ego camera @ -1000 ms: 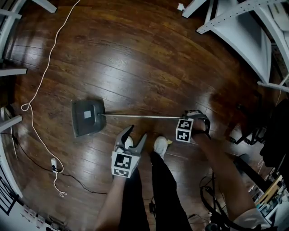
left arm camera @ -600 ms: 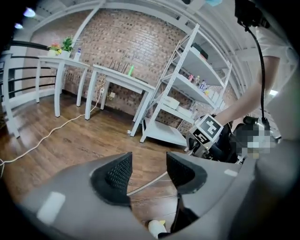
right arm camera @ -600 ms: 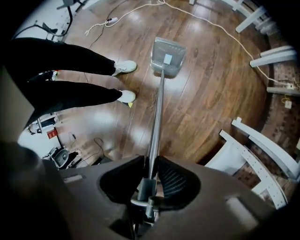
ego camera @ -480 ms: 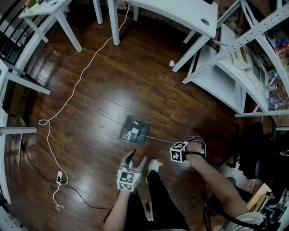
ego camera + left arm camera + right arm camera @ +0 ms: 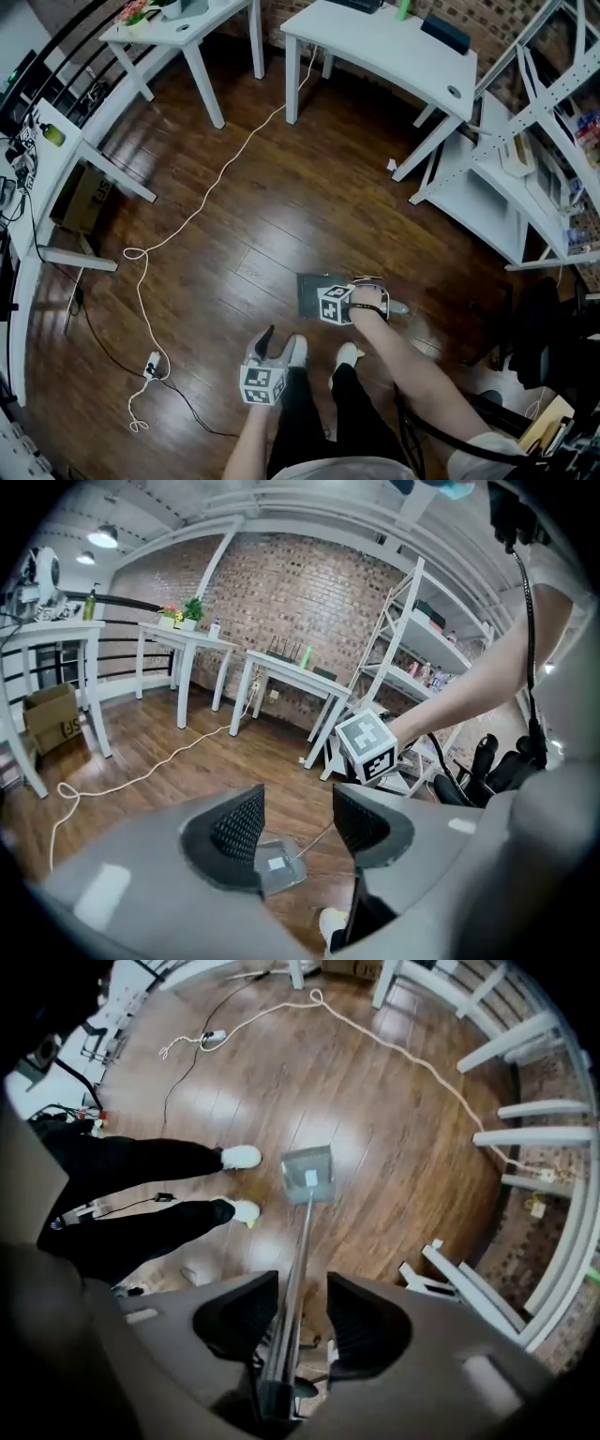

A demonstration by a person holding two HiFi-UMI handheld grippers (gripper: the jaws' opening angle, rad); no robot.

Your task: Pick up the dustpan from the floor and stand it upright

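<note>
The grey dustpan (image 5: pixel 311 291) rests with its pan on the wood floor just in front of the person's white shoes (image 5: pixel 347 354). In the right gripper view the pan (image 5: pixel 307 1174) lies far below, and its metal handle (image 5: pixel 296 1269) rises steeply toward the camera. The handle passes between the jaws of my right gripper (image 5: pixel 302 1312). Those jaws are opening, and a gap shows on each side of the handle. That gripper's marker cube (image 5: pixel 335 303) hangs over the pan. My left gripper (image 5: pixel 281 345) is raised to the left with its jaws apart and nothing between them; past them lies the pan (image 5: pixel 277 866).
A white cable (image 5: pixel 197 211) snakes across the floor to a plug (image 5: pixel 150 364) at the left. White tables (image 5: pixel 375 42) stand at the back, a white shelf rack (image 5: pixel 525 187) at the right, a cardboard box (image 5: pixel 86 199) at the left. Black gear (image 5: pixel 544 347) sits beside the person.
The handle has swung up from lying flat on the floor to steeply upright. Both grippers have risen, and the pan now sits nearer the feet. The right jaws have parted.
</note>
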